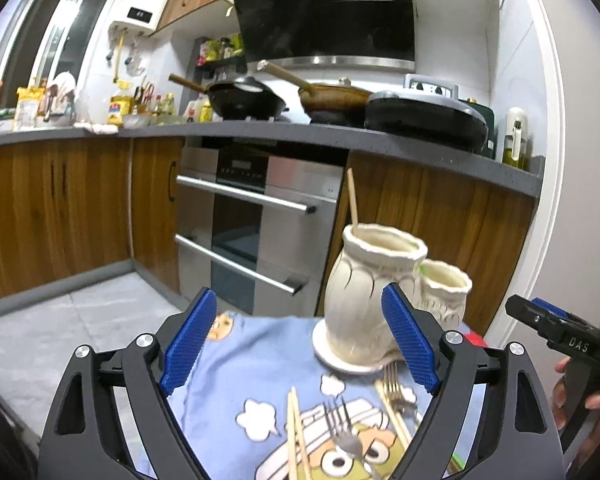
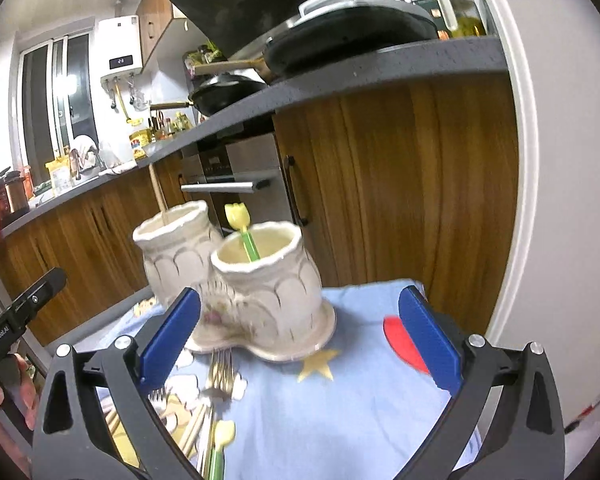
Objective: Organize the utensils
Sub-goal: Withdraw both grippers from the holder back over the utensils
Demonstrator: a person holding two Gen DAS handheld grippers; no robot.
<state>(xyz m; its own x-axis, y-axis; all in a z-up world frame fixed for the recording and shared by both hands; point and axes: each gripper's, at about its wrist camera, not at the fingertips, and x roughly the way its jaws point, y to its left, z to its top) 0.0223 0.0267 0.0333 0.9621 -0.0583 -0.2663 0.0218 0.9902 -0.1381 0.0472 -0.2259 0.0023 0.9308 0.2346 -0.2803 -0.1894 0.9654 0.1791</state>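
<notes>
A cream ceramic double-pot holder [image 1: 364, 304] [image 2: 256, 292] stands on a blue cartoon cloth [image 1: 260, 364] [image 2: 340, 408]. Its taller pot holds a wooden chopstick [image 1: 353, 198] [image 2: 158, 194]. The shorter pot [image 1: 444, 288] holds a yellow-green tulip-handled utensil [image 2: 242, 228]. On the cloth before the holder lie chopsticks [image 1: 298, 432], forks [image 1: 340, 424] [image 2: 219, 372] and another tulip-handled utensil [image 2: 220, 440]. My left gripper [image 1: 300, 344] is open with nothing between its blue pads, just short of the holder. My right gripper [image 2: 300, 340] is open and empty too, in front of the shorter pot.
The cloth covers a small table in a kitchen. Beyond it are wooden cabinets [image 1: 60, 208], a steel oven [image 1: 256, 224] and a grey counter [image 1: 260, 130] with pans. Each view shows the other gripper, held by a hand [image 1: 580, 396] [image 2: 4, 392], at its edge.
</notes>
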